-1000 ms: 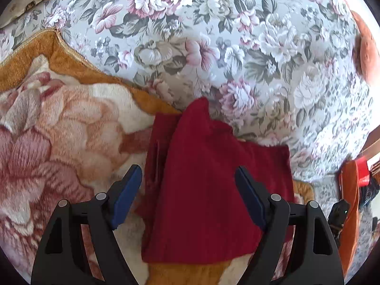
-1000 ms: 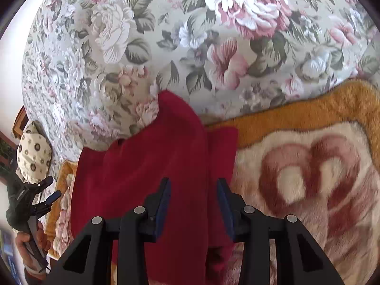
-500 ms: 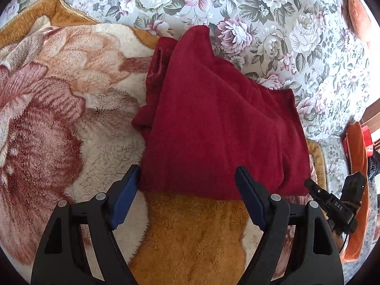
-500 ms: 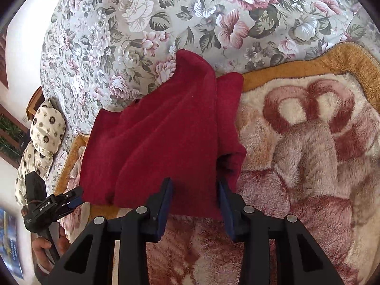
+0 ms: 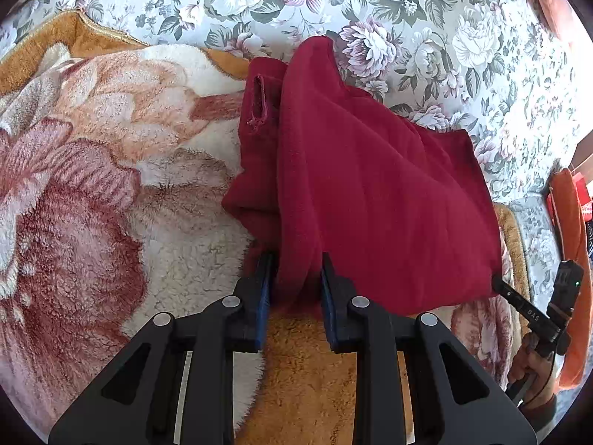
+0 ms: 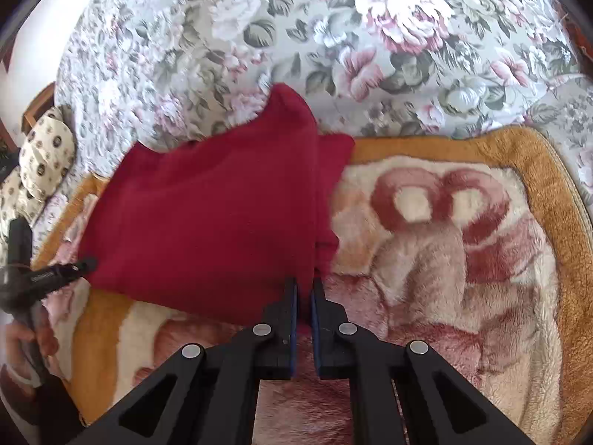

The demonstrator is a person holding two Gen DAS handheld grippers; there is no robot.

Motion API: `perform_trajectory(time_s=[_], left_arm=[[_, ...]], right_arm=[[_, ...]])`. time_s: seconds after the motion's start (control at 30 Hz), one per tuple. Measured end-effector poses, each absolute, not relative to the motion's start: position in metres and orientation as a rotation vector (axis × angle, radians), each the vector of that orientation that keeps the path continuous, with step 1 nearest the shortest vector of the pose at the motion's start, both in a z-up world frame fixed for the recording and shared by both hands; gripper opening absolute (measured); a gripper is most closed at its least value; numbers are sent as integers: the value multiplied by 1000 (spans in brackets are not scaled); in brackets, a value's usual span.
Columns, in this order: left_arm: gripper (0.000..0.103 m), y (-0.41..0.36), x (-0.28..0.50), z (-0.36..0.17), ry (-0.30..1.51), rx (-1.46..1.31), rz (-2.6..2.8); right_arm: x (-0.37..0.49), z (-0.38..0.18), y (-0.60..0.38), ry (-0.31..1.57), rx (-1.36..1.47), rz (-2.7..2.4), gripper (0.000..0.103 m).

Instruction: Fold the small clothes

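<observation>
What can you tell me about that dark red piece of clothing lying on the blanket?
The dark red garment looks like soft fleece, folded over itself with a narrow strip showing along one side, which has a small frayed slit. It lies partly on the fluffy flower-patterned blanket and partly on the floral bedspread. Its near edge is pinched at both corners: the left gripper and the right gripper have just been closing and now clamp the cloth.

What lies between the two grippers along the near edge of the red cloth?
Only the red cloth itself: its near hem spans from the left gripper to the right gripper, over the plush blanket. The left wrist view shows it.
</observation>
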State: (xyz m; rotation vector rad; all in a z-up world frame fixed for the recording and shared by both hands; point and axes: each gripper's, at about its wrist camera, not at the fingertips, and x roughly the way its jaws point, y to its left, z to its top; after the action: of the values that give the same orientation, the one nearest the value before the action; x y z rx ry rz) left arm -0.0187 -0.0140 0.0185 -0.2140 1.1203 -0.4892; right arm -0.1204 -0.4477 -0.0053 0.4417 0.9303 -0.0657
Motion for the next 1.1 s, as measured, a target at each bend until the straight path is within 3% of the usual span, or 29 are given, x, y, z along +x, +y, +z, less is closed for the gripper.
perform_trajectory(time_s=[0.33, 0.5, 0.53, 0.6, 0.63, 0.67, 1.1], left_arm=[[22, -4, -26, 37, 1092, -265, -469], [23, -14, -24, 61, 1032, -201, -450], [24, -14, -22, 64, 1027, -205, -446], [39, -16, -14, 68, 1019, -222, -441], [51, -18, -9, 69, 1018, -236, -443], [54, -20, -4, 69, 1018, -249, -444], [54, -55, 45, 36, 1028, -221, -414]], right_arm=[[-137, 46, -450, 803, 561, -43, 7], [-94, 58, -432, 821, 491, -23, 7], [-83, 58, -432, 817, 482, -27, 7], [-59, 56, -436, 812, 480, -55, 7], [-48, 55, -438, 807, 487, -63, 7], [-35, 53, -441, 803, 497, -67, 7], [74, -6, -475, 942, 441, -215, 7]])
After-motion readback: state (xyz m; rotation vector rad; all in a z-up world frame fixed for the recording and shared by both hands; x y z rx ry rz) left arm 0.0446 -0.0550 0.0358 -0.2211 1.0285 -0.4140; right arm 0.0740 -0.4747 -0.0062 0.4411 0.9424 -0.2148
